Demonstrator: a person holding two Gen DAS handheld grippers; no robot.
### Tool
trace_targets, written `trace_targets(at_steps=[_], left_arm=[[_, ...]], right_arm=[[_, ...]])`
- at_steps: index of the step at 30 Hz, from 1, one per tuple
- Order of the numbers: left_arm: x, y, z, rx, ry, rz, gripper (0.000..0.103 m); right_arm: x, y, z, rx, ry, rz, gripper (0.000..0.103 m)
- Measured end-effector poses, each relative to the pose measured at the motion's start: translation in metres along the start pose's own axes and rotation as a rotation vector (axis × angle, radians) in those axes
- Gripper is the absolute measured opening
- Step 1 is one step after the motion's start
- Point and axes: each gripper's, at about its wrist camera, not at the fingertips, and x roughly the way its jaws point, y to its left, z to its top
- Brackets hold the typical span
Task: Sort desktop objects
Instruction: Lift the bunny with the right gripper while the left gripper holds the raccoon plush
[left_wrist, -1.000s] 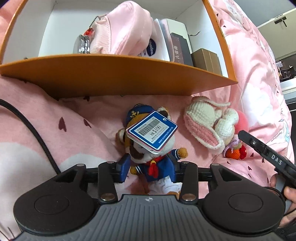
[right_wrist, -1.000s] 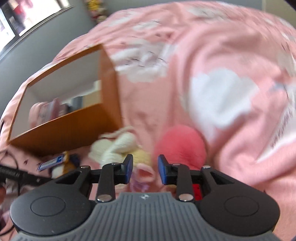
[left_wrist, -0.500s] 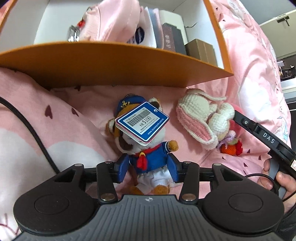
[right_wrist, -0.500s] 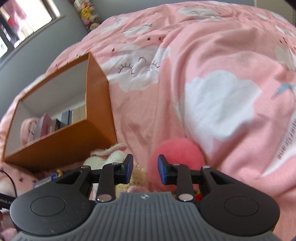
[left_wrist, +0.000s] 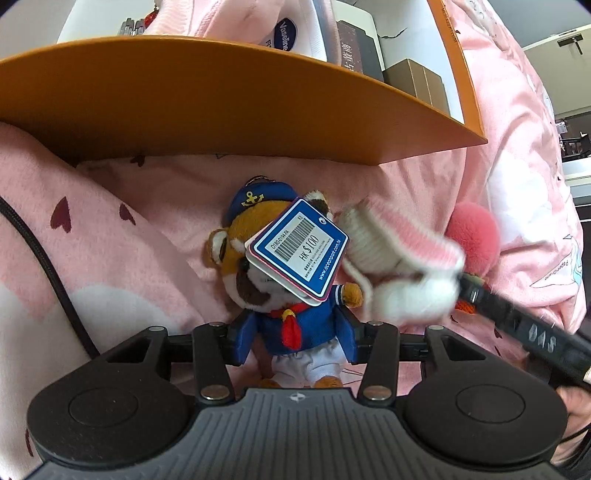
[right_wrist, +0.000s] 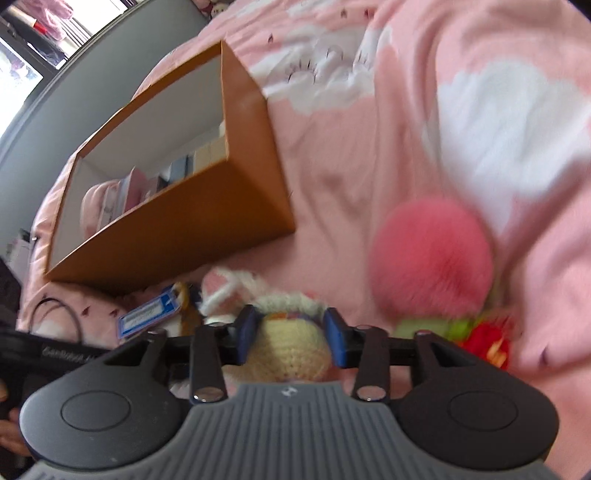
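Fingers of the left gripper (left_wrist: 297, 338) straddle the sailor toy (left_wrist: 291, 295) on the bedspread (left_wrist: 110, 258), opening. Right gripper (right_wrist: 291, 338) fingers spread wider around the crochet bunny (right_wrist: 286, 354), beside the box (right_wrist: 177, 229).

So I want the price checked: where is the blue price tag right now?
In the left wrist view the blue price tag sits mid-frame over the sailor plush's face, below the orange box and left of the crocheted bunny.

Plush sailor toy (left_wrist: 295, 295) w/ glossy paper tag (left_wrist: 301, 247); crocheted yarn bunny (left_wrist: 399, 266); matt cardboard box (left_wrist: 221, 99).
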Motion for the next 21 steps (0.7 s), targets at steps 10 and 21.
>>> trace_targets(at_steps=[10,21], left_arm=[[0.007,0.003,0.002,0.002,0.004,0.001,0.055],[0.025,-0.001,0.002,0.043,0.019,0.026,0.055]], right_arm=[[0.011,0.023,-0.022,-0.091,0.023,0.036,0.054],[-0.015,0.052,-0.031,-0.314,-0.055,-0.143,0.05]])
